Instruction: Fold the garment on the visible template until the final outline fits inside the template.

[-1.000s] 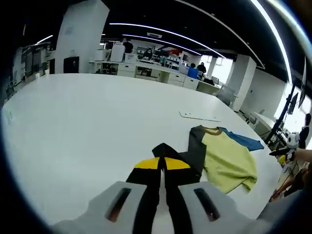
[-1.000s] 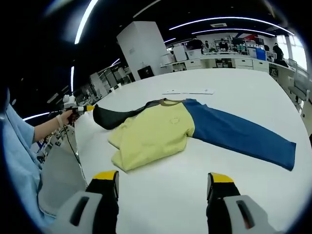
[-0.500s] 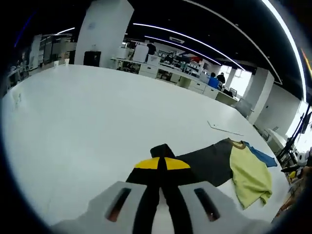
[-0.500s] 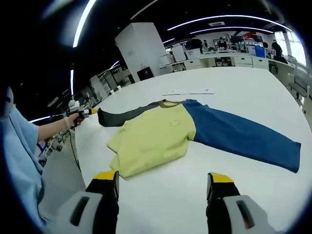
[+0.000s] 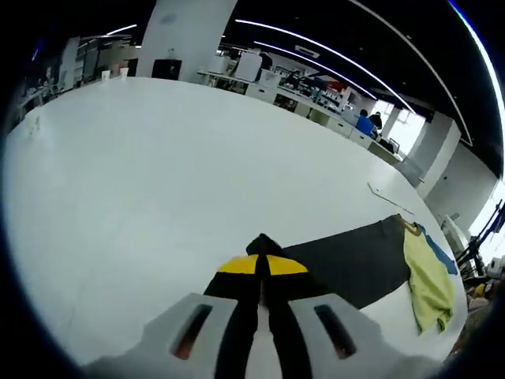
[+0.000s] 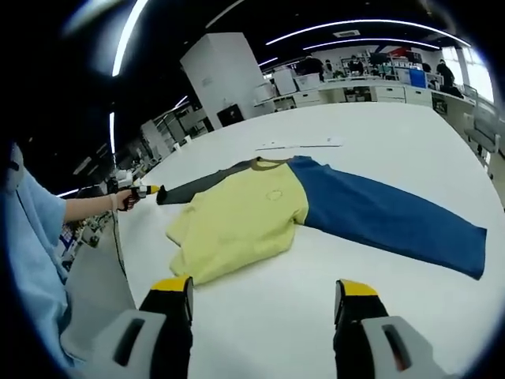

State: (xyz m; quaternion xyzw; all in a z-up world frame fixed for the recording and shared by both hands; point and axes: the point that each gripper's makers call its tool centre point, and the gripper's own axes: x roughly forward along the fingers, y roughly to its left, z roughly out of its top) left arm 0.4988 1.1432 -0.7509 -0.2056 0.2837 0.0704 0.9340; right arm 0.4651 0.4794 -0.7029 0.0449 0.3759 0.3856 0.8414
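On the white table: we found the garment [image 6: 260, 217] lying spread, its yellow body [image 6: 237, 225] in the middle.
Table: the white table [image 5: 150, 174] was broad, with desks and people far behind.
Black sleeve: we saw the black sleeve [image 5: 355, 260] stretched flat from the collar toward the left gripper.
Left gripper: the left gripper [image 5: 262, 264] had its yellow-tipped jaws pressed together, pinching the black sleeve's cuff.
Blue sleeve: the blue sleeve [image 6: 387, 217] ran out flat on the opposite side.
Right gripper: the right gripper [image 6: 264, 296] stood with jaws wide apart, holding nothing, above bare table near the yellow hem.
Template: we noted a thin flat sheet [image 6: 300, 144] just beyond the collar.
Person: a hand [image 6: 122, 199] and a pale blue sleeve [image 6: 31, 253] showed in the right gripper view.
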